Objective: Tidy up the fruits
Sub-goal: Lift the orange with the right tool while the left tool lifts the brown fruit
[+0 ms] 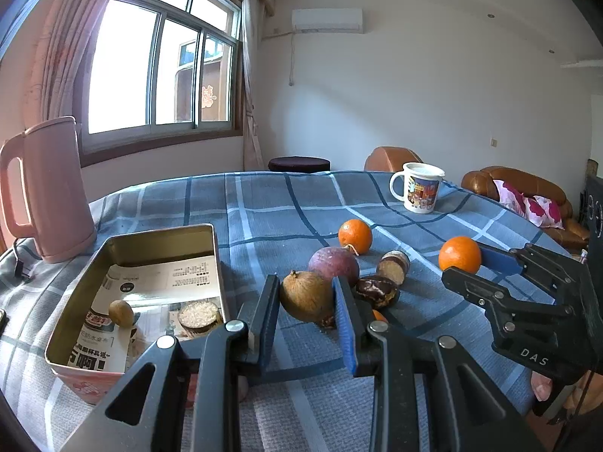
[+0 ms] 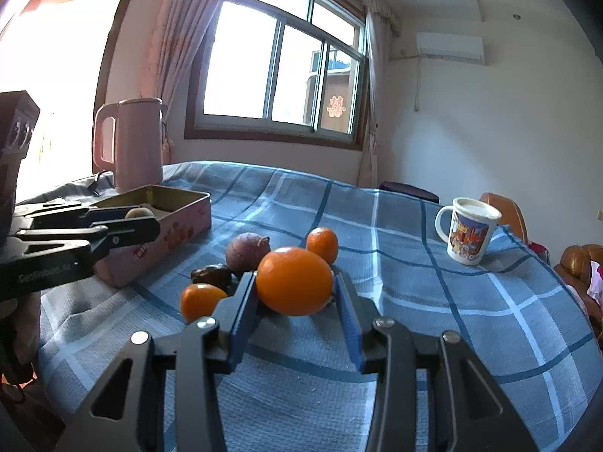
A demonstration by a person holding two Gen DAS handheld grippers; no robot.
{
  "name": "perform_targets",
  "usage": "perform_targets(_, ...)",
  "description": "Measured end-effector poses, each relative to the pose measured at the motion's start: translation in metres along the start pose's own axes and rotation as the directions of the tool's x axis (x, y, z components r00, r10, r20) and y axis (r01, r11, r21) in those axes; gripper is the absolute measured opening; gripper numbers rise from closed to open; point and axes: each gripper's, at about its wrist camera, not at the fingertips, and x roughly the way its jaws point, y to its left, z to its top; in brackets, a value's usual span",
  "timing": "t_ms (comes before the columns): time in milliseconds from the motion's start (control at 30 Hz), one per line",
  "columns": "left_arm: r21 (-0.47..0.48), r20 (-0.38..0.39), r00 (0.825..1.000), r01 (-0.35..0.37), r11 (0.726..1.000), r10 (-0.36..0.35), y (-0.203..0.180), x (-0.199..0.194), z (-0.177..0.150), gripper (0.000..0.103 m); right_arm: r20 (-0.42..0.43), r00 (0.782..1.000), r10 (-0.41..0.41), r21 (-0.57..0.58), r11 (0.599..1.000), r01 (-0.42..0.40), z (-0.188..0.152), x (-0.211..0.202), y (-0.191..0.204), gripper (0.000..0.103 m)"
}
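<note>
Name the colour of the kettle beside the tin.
Pale pink kettle; clearest in the left wrist view.

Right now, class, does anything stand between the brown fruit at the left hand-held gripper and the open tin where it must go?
Nothing visible does. The brown fruit sits between the left hand-held gripper fingers, and only bare tablecloth lies between it and the tin to its left. The other fruits lie on the opposite side.

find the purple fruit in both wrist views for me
Left wrist view: the purple fruit sits centre frame, just behind the brown fruit between the left claw fingers.
Right wrist view: the purple fruit lies left of centre, behind and left of the big orange between the right claw fingers.
Shared landmark: the cartoon mug, far right on the table in both.
</note>
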Motion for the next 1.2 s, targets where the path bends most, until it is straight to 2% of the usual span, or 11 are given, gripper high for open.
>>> perform_targets(1200, 0.009, 0.086, 0.996, -0.022, 1.000, 0.021, -0.002, -0.014, 0.000, 0.030, 0.121, 0.992, 0.018, -0.034, 0.999, -0.014, -0.004, -0.018, 0.005, 0.045)
